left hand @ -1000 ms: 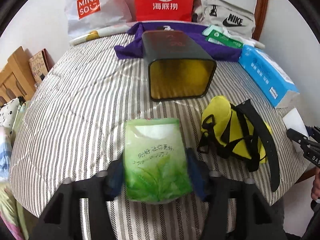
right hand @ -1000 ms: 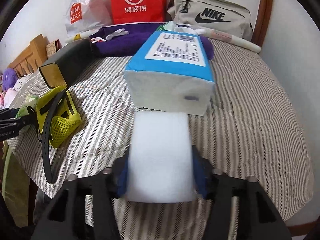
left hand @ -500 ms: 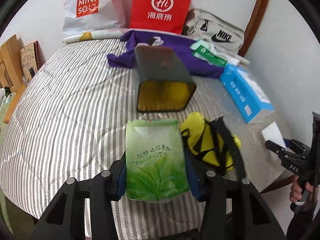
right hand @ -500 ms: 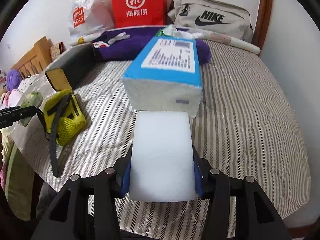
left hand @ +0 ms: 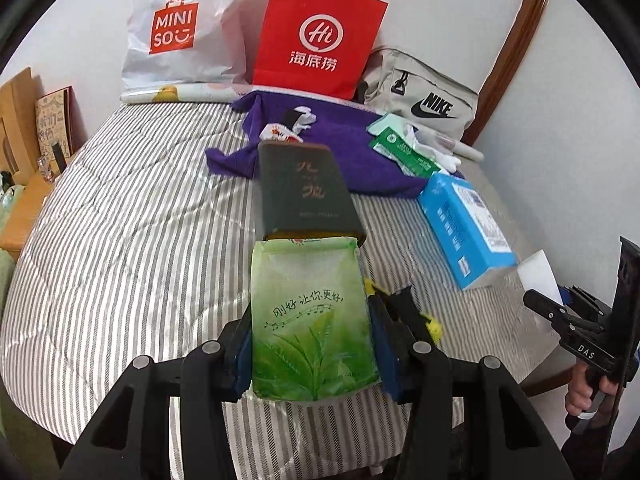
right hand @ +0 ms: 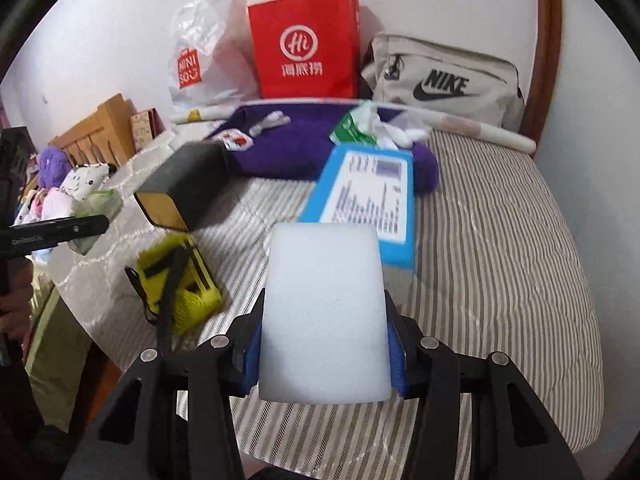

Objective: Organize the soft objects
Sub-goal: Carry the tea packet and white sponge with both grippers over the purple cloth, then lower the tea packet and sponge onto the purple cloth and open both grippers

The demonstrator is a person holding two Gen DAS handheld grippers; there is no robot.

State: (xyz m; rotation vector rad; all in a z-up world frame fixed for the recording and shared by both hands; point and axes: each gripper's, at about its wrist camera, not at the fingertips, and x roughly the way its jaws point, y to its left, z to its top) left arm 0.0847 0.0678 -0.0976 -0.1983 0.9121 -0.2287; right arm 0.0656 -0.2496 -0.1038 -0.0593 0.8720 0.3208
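My left gripper point(left hand: 310, 344) is shut on a green tissue pack point(left hand: 310, 320) and holds it above the striped bed, just in front of the open end of a dark box point(left hand: 304, 192) lying on its side. My right gripper point(right hand: 324, 348) is shut on a white foam block point(right hand: 324, 312), held above the bed near a blue tissue box point(right hand: 370, 200). A yellow mesh item with black straps point(right hand: 178, 284) lies left of the foam block. In the left wrist view the green pack hides most of it.
A purple cloth point(left hand: 340, 148) with small packets lies at the back of the bed point(right hand: 500, 240). A Miniso bag point(left hand: 180, 36), a red paper bag point(left hand: 316, 36) and a Nike bag point(left hand: 424, 96) stand against the wall. A wooden headboard point(right hand: 100, 128) is at left.
Both grippers have risen above the bed with their loads. The left one has carried the green pack forward to the dark box's mouth; the yellow item is now mostly hidden behind it.
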